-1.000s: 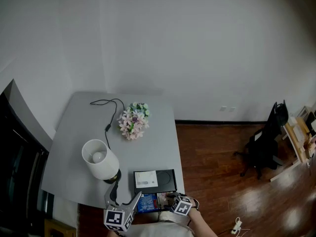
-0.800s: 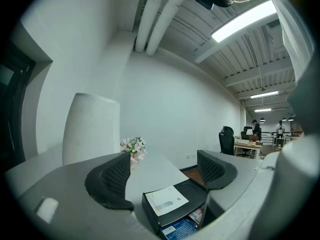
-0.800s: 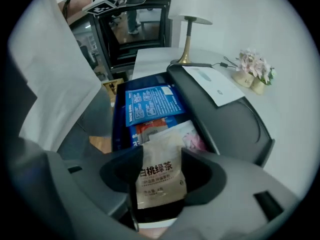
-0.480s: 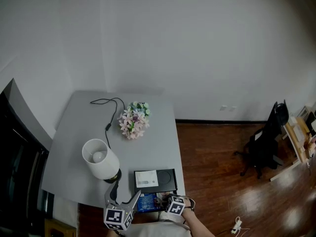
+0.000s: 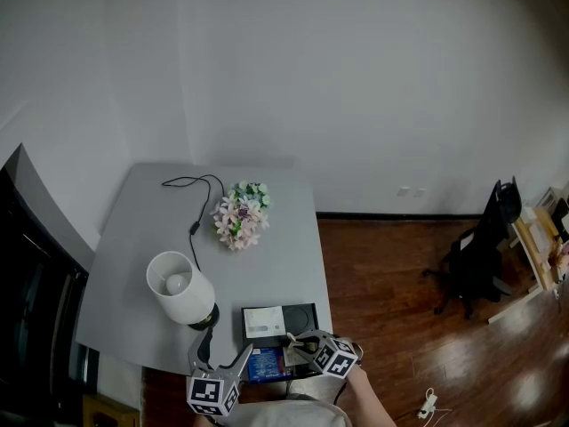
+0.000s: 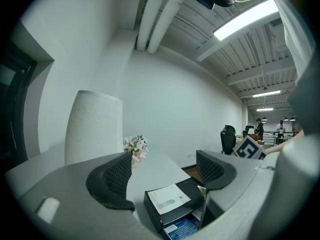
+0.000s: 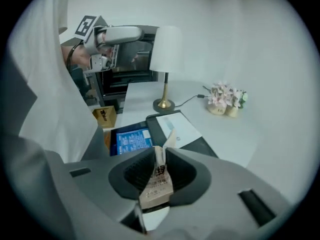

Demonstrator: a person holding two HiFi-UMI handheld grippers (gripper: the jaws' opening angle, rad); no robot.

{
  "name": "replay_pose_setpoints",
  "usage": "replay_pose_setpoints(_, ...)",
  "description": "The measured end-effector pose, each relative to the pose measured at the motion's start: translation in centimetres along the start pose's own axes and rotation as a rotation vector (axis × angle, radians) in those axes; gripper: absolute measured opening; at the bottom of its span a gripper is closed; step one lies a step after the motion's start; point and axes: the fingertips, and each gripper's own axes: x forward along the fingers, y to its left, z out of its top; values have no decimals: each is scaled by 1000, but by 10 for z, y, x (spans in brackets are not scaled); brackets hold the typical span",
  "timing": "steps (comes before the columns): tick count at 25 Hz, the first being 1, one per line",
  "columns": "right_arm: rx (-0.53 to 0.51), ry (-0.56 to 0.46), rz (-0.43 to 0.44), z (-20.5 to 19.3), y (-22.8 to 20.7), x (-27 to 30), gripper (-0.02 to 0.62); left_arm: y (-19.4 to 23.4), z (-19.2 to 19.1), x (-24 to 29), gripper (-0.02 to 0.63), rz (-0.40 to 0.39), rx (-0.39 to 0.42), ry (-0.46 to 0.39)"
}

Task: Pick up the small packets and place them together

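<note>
Grip detail appears only in the right gripper view: the right gripper (image 7: 159, 170) has its jaws closing on a small packet (image 7: 157, 183), and both ribbed pads already press its sides. The small packet stands upright between the pads. It is a tan paper sachet with dark print and a pinched, crimped upper end. In the head view the same gripper (image 5: 302, 342) sits at the near edge of the grey table (image 5: 142, 238), just beside the near right corner of a black box (image 5: 279, 325). There the packet is at most a pale speck and cannot be confirmed. The packet is therefore held at the table's near edge, close to the black box and a blue printed item (image 7: 130, 140). The left gripper view adds what the head view cannot resolve: the left gripper (image 6: 165, 176) stands about half open with nothing between its pads, and the box's white card (image 6: 170, 200) lies beyond. The head view supplies the layout: lamp (image 5: 180, 287) left of the box, flowers (image 5: 240, 217) farther back.
</note>
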Motion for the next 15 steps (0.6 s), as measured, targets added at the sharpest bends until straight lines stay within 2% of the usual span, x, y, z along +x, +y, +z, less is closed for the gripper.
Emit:
replay_pose_setpoints(3,-9,-9,4,3,-36,10,94,-2,2,0,411,-3,11,-2)
replay_pose_setpoints(6,1,15,54,-4,-51,25,98,-1,4,-3,410,10,14,-9)
replay_pose_setpoints(7,3,28,73,-8,-53,30,109,0,4,-4,410,16,13,-9)
replay_pose_setpoints(8,0,42,84,-10,-54,34,167,1,4,-5,410,24,12,-10)
replay_pose_setpoints(12,-55,62,14,-2,-69,37,170,7,7,-7,410,45,12,-17)
replay_pose_setpoints(13,-55,34,-10,5,-71,33,209,7,8,-8,410,46,13,-18)
replay_pose_setpoints(15,-19,-69,-74,26,-74,17,411,8,10,-9,410,47,11,-22)
